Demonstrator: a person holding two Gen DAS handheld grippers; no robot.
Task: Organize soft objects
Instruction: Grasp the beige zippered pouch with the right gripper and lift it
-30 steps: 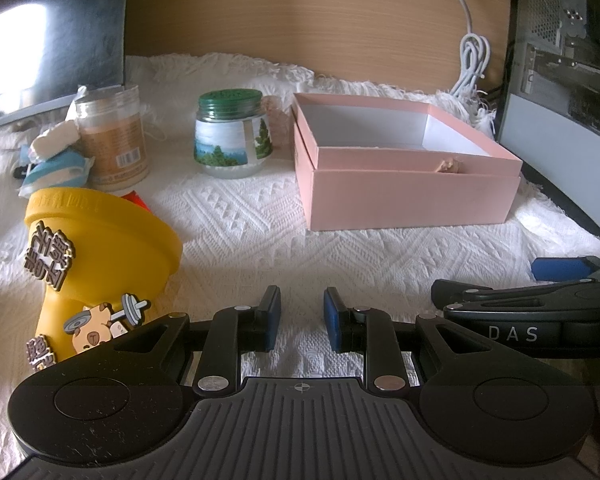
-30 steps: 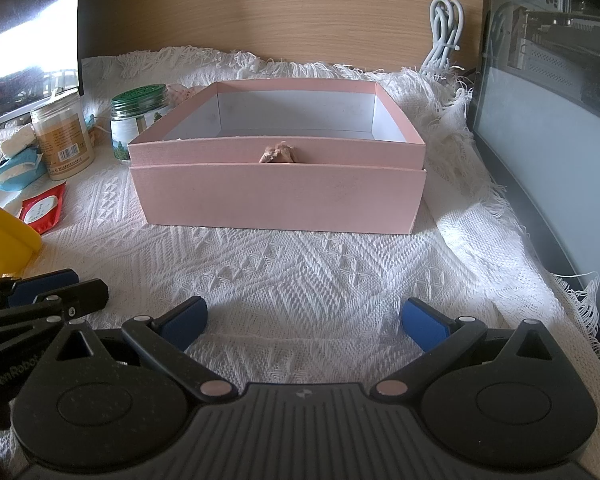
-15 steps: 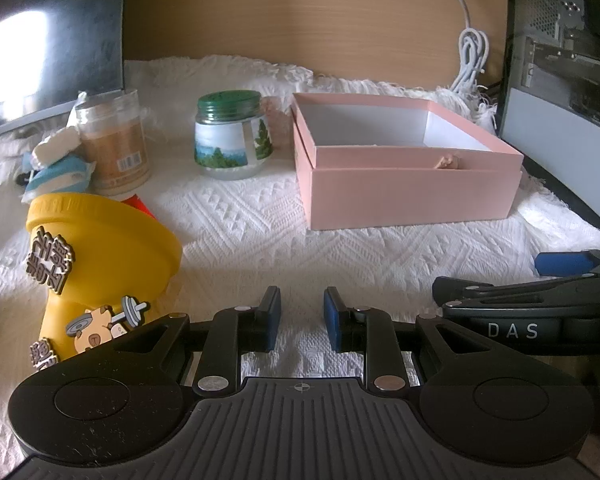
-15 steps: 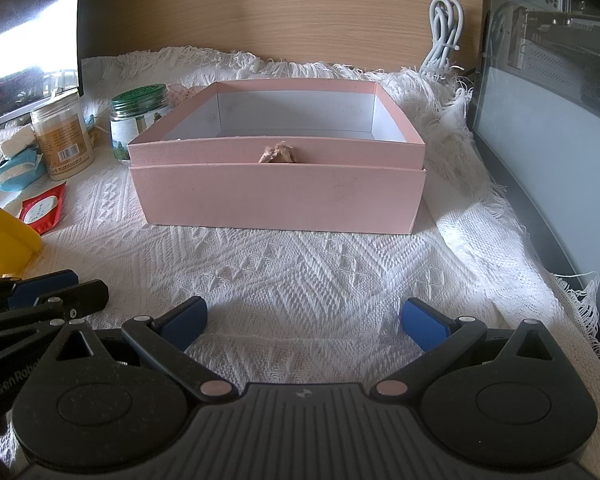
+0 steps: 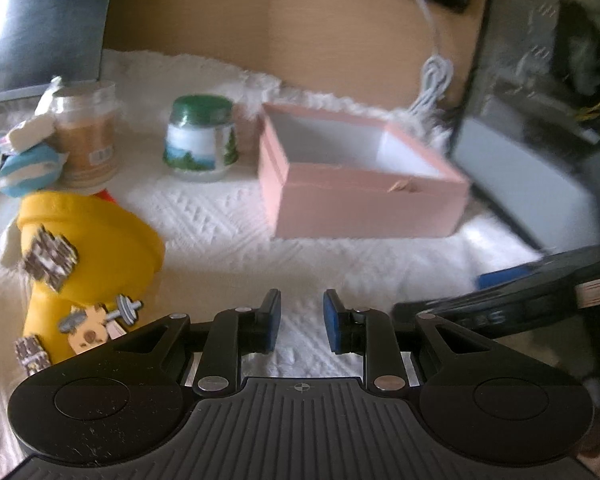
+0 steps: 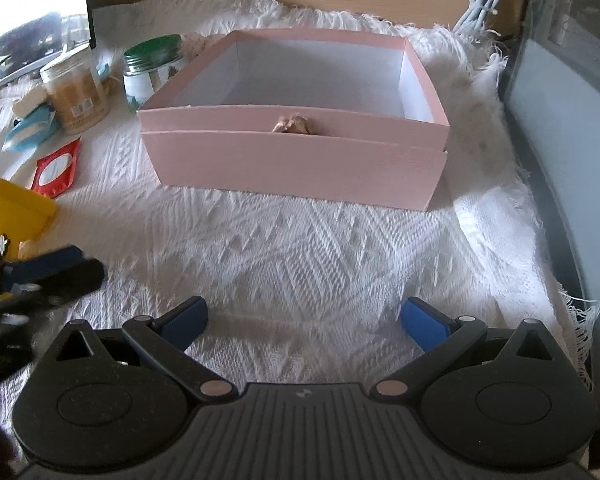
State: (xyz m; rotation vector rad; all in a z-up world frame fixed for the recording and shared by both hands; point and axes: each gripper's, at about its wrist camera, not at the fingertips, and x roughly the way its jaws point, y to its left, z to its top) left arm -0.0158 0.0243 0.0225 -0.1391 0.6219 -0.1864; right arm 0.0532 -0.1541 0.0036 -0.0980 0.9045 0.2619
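A pink open box stands on the white knitted cloth; it also shows in the left wrist view. Its inside looks empty and a small tan knot sits on its front rim. A yellow soft shoe with charms lies at the left, close to my left gripper, whose jaws stand narrowly apart with nothing between them. A blue and white soft packet lies at far left. My right gripper is wide open and empty, well in front of the box.
A green-lidded glass jar and a brown jar stand left of the box. A red sachet lies on the cloth. A computer case borders the right side. A wooden wall with a white cable is behind.
Both grippers have risen and tilted, so the box sits lower in the views. The left view is motion-blurred. The jaws' openings are unchanged.
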